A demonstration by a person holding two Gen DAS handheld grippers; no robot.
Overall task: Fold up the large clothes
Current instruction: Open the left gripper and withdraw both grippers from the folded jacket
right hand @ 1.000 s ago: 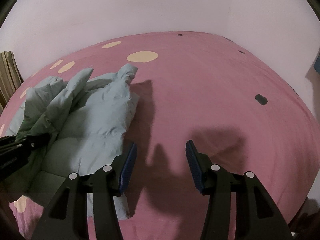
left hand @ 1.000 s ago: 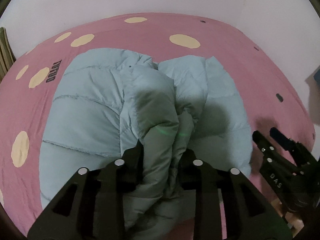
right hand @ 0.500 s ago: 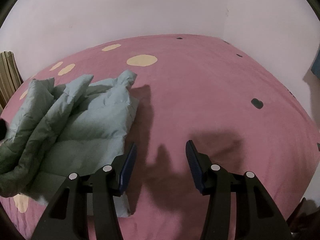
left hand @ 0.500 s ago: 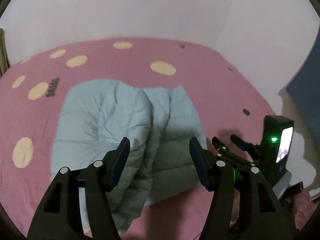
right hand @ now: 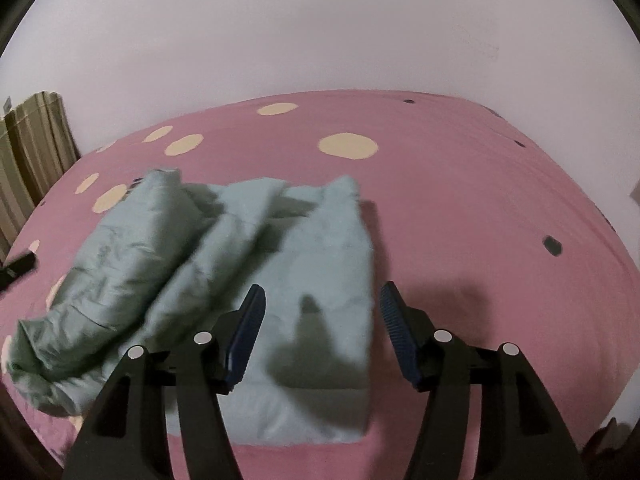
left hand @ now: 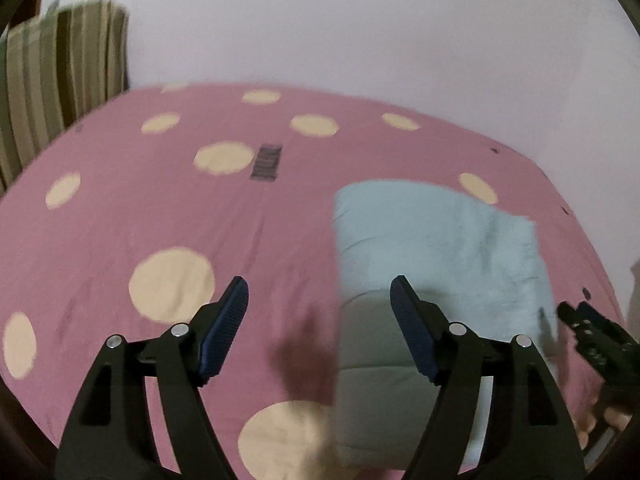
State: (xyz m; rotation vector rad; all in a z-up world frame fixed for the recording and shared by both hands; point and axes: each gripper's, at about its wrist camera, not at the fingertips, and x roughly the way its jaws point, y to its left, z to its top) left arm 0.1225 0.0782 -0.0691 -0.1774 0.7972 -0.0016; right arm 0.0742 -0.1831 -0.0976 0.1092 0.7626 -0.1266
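Pink bedsheet (left hand: 120, 208) | left gripper (left hand: 318, 328) released jacket (right hand: 280, 264) (fingers opening, empty) | right gripper (right hand: 322, 332) widening, empty

Right gripper (right hand: 320, 332) jaws opening, empty, above folded jacket (right hand: 224, 280).

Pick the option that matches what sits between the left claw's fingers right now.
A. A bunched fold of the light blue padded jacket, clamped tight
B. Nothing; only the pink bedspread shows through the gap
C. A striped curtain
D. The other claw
B: in the left wrist view the left claw is opening with only the pink bedspread showing between its fingers, and the light blue jacket lies off to its right.
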